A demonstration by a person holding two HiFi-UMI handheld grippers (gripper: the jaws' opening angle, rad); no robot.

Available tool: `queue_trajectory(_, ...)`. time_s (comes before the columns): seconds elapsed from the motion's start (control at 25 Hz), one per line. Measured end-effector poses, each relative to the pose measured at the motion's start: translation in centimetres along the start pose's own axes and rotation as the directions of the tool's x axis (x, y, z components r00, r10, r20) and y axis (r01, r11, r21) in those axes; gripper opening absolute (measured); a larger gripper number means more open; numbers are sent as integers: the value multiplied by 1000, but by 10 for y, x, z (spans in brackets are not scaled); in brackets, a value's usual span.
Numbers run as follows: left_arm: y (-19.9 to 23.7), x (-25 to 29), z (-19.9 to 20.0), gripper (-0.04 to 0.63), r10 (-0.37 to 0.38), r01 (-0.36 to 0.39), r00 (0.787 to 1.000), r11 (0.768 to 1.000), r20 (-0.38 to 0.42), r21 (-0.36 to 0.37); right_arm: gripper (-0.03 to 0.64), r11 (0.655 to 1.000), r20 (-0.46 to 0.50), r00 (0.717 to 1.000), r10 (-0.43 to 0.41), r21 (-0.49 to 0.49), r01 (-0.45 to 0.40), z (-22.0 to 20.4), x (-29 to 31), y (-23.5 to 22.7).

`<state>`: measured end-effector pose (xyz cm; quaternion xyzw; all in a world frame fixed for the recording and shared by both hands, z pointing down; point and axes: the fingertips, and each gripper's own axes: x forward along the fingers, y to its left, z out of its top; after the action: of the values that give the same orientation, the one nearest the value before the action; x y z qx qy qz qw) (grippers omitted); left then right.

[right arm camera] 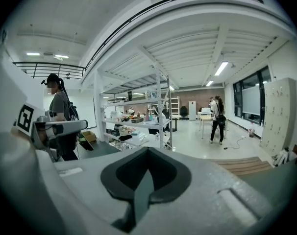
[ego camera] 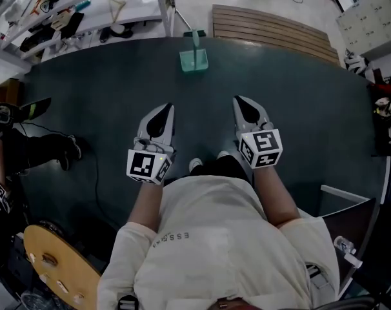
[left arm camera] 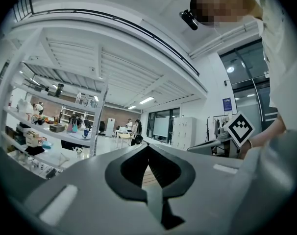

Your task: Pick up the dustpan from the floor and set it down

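jaws: both closed, empty | left gripper (ego camera: 166, 110), right gripper (ego camera: 239, 103): side by side, pointing forward | dustpan (ego camera: 193, 59): well ahead

A teal dustpan (ego camera: 193, 59) stands upright on the dark floor mat (ego camera: 105, 95).

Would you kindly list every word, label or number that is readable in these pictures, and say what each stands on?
"ESS", followed by letters too blurred to read: on the back of the person's shirt.
Blue sign on the far wall: too small to read.
Nothing else is legible.
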<state>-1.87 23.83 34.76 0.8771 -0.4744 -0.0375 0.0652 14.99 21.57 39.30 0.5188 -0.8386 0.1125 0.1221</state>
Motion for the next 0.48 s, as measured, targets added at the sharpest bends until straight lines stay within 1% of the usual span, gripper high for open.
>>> queue_trajectory(0.08, -8, -1, 4, 14, -3, 3, 1000, 1000, 9, 4, -8, 999, -1, 1000, 2, 47, -2, -4, -8, -2)
queue_trajectory(0.16, -13, -2, 6, 14, -8, 7, 1000, 1000, 23, 11, -8, 997, -6, 1000, 8, 72, -7, -8, -13, -1)
queue_trajectory(0.32, -16, -3, 9, 14, -1, 0, 1000, 1000, 31, 12, -8, 998, -12, 1000, 18, 53, -17, -11, -20, 4)
queue_trajectory(0.48, -24, -3, 10, 14, -1, 1, 999, 1000, 35, 10, -8, 999, -14, 1000, 10, 45, -9, -10, -26, -3)
